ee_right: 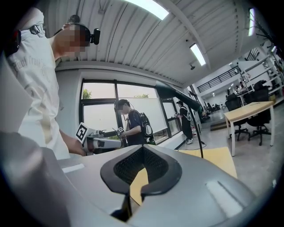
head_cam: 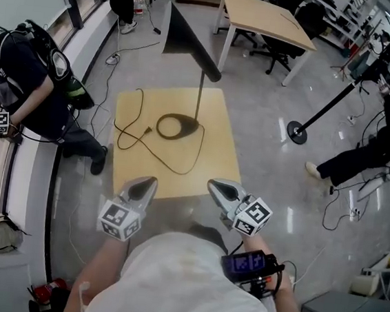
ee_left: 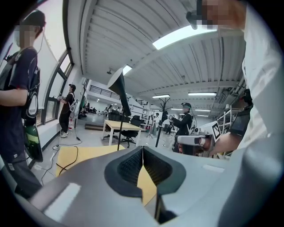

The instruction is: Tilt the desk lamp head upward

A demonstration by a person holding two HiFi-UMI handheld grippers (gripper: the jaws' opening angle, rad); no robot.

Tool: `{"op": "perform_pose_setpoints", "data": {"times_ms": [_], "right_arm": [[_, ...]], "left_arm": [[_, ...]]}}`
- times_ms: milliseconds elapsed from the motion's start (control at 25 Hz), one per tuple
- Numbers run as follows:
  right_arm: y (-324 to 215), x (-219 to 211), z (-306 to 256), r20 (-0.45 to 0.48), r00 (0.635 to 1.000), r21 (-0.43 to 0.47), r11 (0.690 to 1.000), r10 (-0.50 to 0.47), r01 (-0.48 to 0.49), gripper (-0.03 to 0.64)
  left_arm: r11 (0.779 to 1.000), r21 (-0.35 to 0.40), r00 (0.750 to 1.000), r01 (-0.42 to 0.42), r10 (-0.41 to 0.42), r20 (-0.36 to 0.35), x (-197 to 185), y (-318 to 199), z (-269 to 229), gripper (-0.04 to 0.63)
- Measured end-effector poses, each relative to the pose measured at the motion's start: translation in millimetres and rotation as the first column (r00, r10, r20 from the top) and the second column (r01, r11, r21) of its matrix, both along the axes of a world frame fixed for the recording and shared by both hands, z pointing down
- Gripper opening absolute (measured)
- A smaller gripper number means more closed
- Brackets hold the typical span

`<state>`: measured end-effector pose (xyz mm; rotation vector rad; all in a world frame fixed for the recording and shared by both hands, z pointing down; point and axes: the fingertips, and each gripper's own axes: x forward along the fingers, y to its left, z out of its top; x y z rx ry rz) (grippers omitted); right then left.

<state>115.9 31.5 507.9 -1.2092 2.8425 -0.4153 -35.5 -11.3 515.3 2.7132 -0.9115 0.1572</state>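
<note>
The desk lamp stands on a small pale wooden table (head_cam: 127, 172). Its black cone head (head_cam: 187, 37) sits atop a thin pole over a ring base (head_cam: 177, 126). Both grippers hover at the table's near edge, well short of the lamp. My left gripper (head_cam: 149, 181) is shut and empty, and so is my right gripper (head_cam: 213, 184). In the left gripper view, the lamp head (ee_left: 119, 85) rises beyond the shut left gripper (ee_left: 143, 149). The right gripper view shows the lamp head (ee_right: 176, 94) up right of the shut right gripper (ee_right: 143, 148).
The lamp's black cable (head_cam: 142, 134) loops across the tabletop. A person in dark clothes (head_cam: 30, 79) stands at the left by the window ledge. Farther back are a larger table (head_cam: 265, 17) and an office chair (head_cam: 283, 47). A black stand with a round base (head_cam: 298, 131) is at the right.
</note>
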Motion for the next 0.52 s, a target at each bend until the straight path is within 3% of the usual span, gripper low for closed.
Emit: {"op": "perform_pose_setpoints", "data": {"times_ms": [520], "right_arm": [[10.3,13.1,-6.6,0.001,0.998,-0.005,0.998,0.059,-0.059,0.014]], "left_arm": [[0.997,-0.002,0.997,-0.072,0.071,-0.014,26.9,7.3,-2.3,0.005]]}}
